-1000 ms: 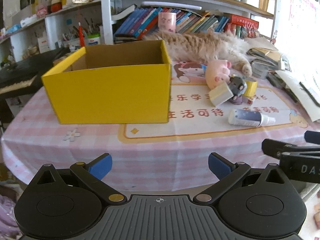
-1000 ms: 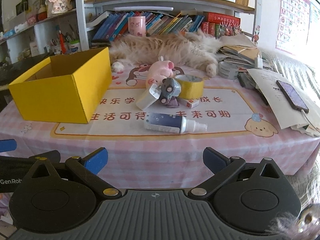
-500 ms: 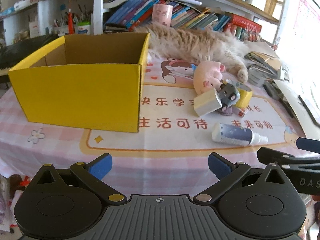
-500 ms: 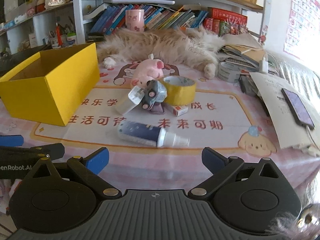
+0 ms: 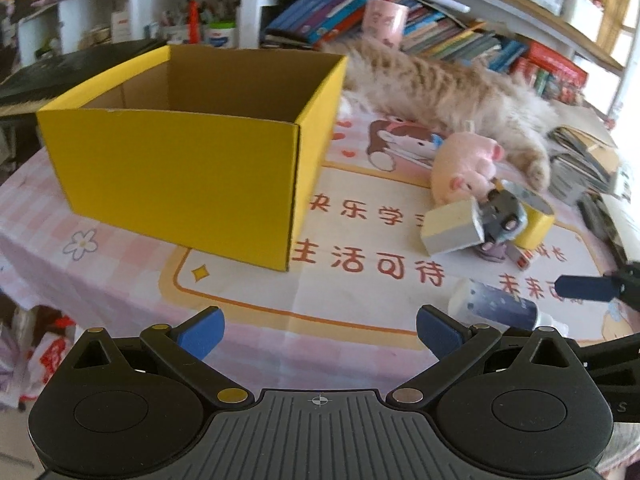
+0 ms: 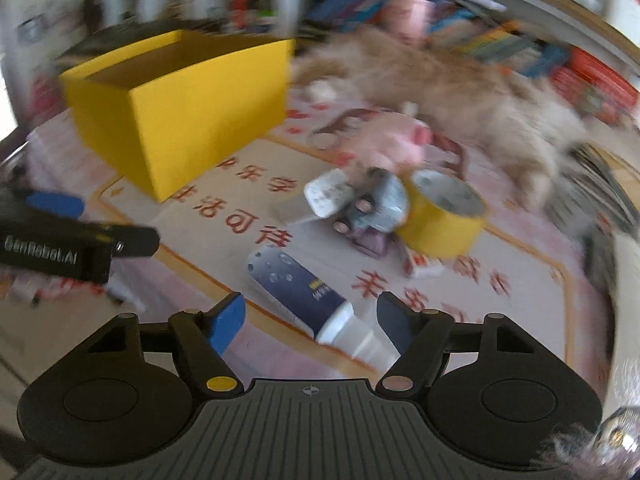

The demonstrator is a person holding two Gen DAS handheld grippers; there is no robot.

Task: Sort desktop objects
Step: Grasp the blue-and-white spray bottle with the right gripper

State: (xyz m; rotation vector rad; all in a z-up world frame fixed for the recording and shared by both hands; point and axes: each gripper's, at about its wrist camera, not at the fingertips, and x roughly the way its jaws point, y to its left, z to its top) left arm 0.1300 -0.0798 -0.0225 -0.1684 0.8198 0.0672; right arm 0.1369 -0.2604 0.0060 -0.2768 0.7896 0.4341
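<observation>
An open yellow box (image 5: pixel 188 168) (image 6: pixel 180 112) stands on the pink tablecloth. Right of it lie a pink pig plush (image 5: pixel 464 168) (image 6: pixel 392 144), a small grey-and-cream block (image 5: pixel 452 228), a grey toy car (image 5: pixel 502 216) (image 6: pixel 372 208) and a yellow tape roll (image 5: pixel 536 228) (image 6: pixel 444 216). A dark blue tube with a white cap (image 5: pixel 496 308) (image 6: pixel 304 296) lies nearest. My right gripper (image 6: pixel 312 320) hovers over the tube's cap end; its jaws are closing, pads apart from the tube. My left gripper (image 5: pixel 318 330) stands open over bare cloth in front of the box.
A fluffy ginger cat (image 5: pixel 440 84) (image 6: pixel 448 88) lies along the back of the table before bookshelves (image 5: pixel 400 20). Papers and books (image 5: pixel 584 156) are piled at the right. A small red-and-white box (image 6: pixel 424 268) lies beside the tape. The table's front edge is close below both grippers.
Both grippers moved forward and rolled, so the table looks tilted. The right gripper came over the tube and its jaws narrowed; its view is now blurred. The left gripper's opening looks the same.
</observation>
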